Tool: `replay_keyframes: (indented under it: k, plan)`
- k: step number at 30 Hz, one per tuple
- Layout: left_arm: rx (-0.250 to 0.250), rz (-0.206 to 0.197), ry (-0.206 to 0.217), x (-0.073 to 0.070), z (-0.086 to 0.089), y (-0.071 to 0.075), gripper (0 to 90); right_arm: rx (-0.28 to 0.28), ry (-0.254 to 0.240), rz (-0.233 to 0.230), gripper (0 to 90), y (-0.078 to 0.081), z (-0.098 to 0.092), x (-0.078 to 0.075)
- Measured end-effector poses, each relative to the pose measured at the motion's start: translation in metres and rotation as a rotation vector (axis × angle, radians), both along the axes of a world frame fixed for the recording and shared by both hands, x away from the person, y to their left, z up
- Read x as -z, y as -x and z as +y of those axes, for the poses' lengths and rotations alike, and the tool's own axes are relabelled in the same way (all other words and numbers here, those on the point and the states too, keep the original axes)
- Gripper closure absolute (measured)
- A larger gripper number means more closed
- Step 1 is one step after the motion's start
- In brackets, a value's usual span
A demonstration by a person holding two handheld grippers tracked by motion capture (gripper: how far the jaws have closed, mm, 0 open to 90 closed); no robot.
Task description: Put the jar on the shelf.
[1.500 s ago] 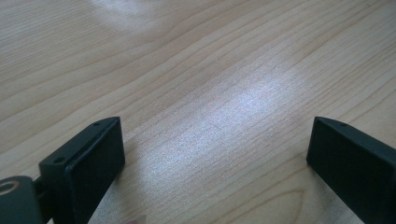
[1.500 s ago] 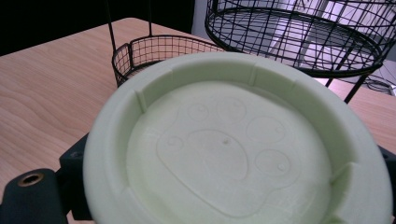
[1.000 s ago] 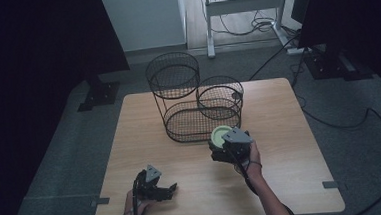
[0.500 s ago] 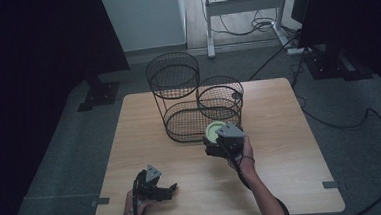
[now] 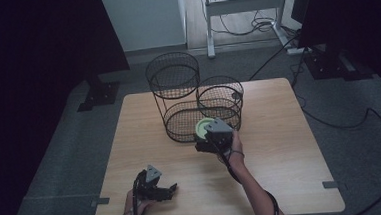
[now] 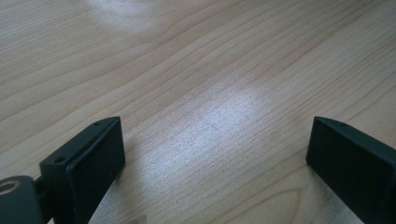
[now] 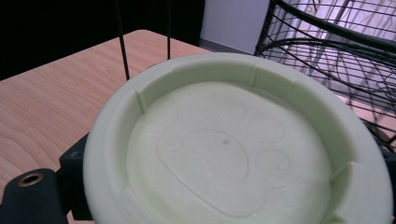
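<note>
A pale green round dish [image 5: 202, 126] with a paw print moulded into it [image 7: 224, 149] is clamped in my right gripper [image 5: 206, 136], which is shut on its rim. It hangs at the front edge of the low oval tier of a black wire basket stand [image 5: 179, 123]. In the right gripper view the basket's wires [image 7: 327, 42] rise just behind the dish. My left gripper [image 5: 167, 191] rests near the table's front edge. Its jaws stand wide open over bare wood [image 6: 215, 116] with nothing between them.
The wire stand has a tall round tier [image 5: 172, 76] at the back left and a middle round tier [image 5: 220, 93] at the right. The wooden table [image 5: 281, 147] stretches right of my right hand. Cables and a desk frame [image 5: 242, 6] lie on the floor beyond.
My right gripper has carried the green dish left and away from the person, up to the low basket tier. The left gripper has stayed put.
</note>
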State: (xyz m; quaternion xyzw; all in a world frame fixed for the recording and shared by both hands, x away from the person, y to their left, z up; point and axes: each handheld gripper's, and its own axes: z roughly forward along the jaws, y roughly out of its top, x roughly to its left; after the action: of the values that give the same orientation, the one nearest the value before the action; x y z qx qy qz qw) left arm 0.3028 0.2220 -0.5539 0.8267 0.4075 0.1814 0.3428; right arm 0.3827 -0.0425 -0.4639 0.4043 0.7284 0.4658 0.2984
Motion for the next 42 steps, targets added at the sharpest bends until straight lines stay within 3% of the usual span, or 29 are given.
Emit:
replay_keyframes:
  k: [11, 20, 42]
  plan:
    - [0.005, -0.001, -0.003, 0.000, 0.000, 0.000, 4.1, -0.019, 0.012, -0.001, 10.4, -0.011, 0.021, -0.003]
    - [0.009, 0.001, -0.004, 0.000, 0.000, 0.000, 4.1, -0.022, 0.002, 0.003, 10.4, -0.023, 0.031, -0.006]
    - [0.012, -0.001, -0.007, 0.000, 0.000, 0.000, 4.1, -0.020, 0.033, 0.006, 10.4, -0.045, 0.056, -0.003]
